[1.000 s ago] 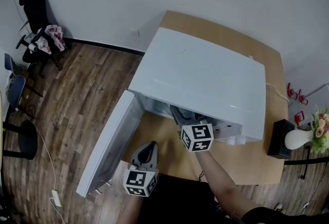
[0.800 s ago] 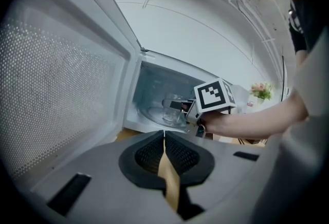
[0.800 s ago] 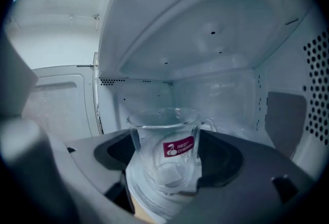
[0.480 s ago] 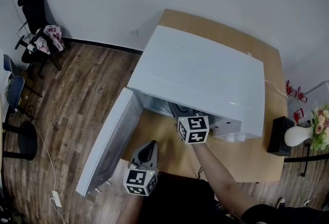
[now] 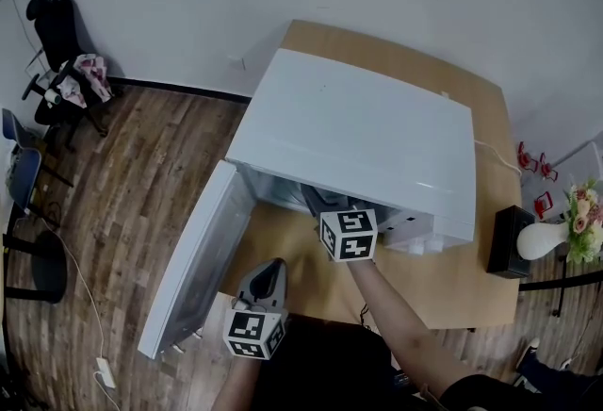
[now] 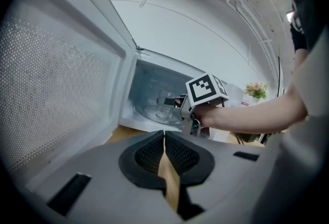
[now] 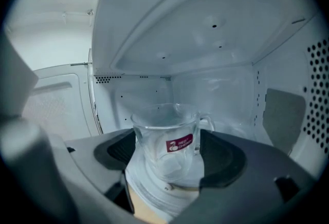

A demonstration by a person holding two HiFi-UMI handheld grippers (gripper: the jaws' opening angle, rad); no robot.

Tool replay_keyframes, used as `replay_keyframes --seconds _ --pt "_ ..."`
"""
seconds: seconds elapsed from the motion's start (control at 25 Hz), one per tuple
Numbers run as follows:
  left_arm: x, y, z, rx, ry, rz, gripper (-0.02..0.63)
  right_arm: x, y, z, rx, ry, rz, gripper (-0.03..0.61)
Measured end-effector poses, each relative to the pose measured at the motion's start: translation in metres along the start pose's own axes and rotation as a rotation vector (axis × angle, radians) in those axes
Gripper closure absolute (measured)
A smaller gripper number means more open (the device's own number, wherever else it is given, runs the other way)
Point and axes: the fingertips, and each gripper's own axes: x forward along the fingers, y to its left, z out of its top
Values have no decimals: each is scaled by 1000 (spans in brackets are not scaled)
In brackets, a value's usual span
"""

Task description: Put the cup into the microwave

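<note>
The right tongs (image 7: 168, 150) were clamped on the clear glass cup (image 7: 164, 133), one jaw on each side. The cup was upright inside the microwave (image 5: 358, 131), its handle to the far right, over the glass turntable (image 7: 154, 192); whether it touched the turntable could not be told. The left tongs (image 6: 164, 138) were closed on nothing, held near, in front of the cavity. The door (image 5: 193, 258) stood open to the left. The microwave sat on a wooden bench (image 5: 443, 282). The carrying-in looked nearly done; setting down, letting go and drawing back remained.
</note>
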Motion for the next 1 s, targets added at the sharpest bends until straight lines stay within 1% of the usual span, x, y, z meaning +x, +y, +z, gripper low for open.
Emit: replay_keyframes --seconds 0.2,0.52,0.76,1.0 --pt "-3 -2 0 8 -4 -6 607 -13 -1 4 -16 -15 4 227" --pt "-2 -8 0 13 -4 -30 607 -39 0 -3 10 -10 10 227" --pt "0 -13 3 25 -11 -49 607 -65 8 0 77 -40 53 227" --pt "3 -19 6 28 -7 -68 607 -98 15 7 213 -74 76 227"
